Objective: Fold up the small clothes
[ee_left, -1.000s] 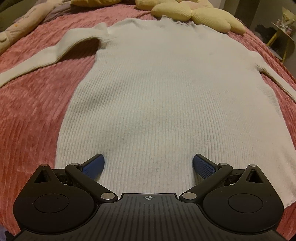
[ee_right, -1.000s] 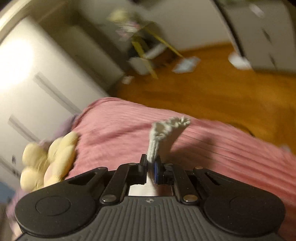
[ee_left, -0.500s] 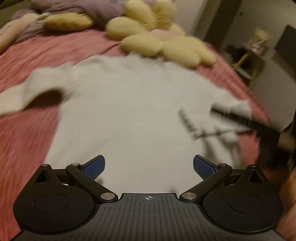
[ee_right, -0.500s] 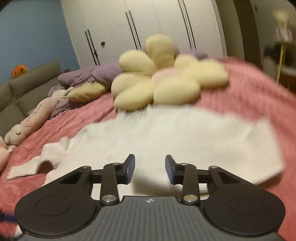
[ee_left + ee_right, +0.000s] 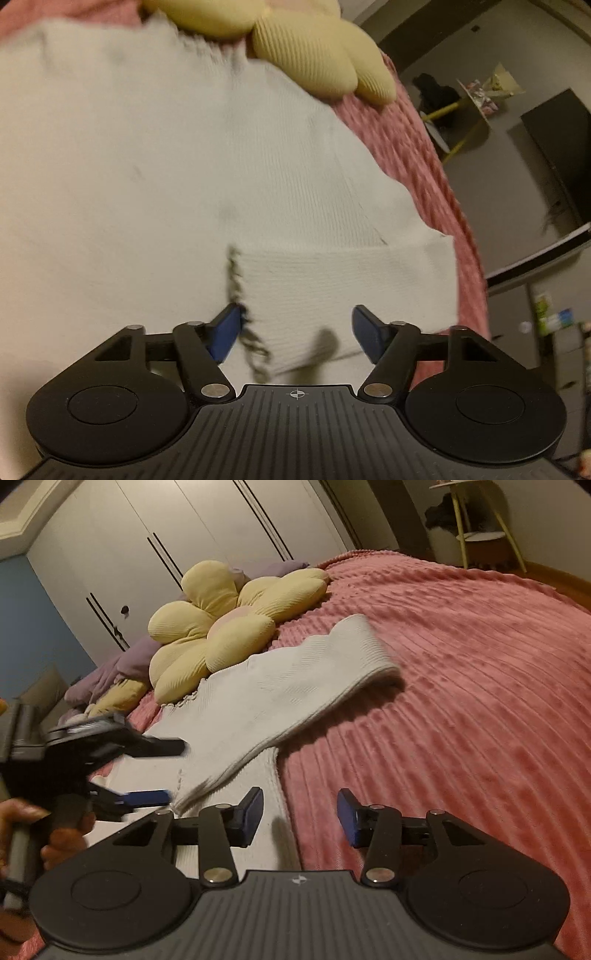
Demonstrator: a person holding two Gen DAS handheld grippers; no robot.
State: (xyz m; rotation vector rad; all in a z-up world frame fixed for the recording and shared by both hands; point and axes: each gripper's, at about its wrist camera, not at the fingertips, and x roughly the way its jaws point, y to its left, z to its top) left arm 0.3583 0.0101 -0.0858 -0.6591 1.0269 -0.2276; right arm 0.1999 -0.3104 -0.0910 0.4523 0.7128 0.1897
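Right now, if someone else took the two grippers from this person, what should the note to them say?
Left gripper: fingers closing around the sleeve's cuff, not pressing yet.
Right gripper: fingers opening, nothing between them, over the sweater's edge.
White sweater lies flat on the pink bedspread, collar by the flower cushion.
Done: one sleeve folded across the body.
Left: the other sleeve, then the body folds.
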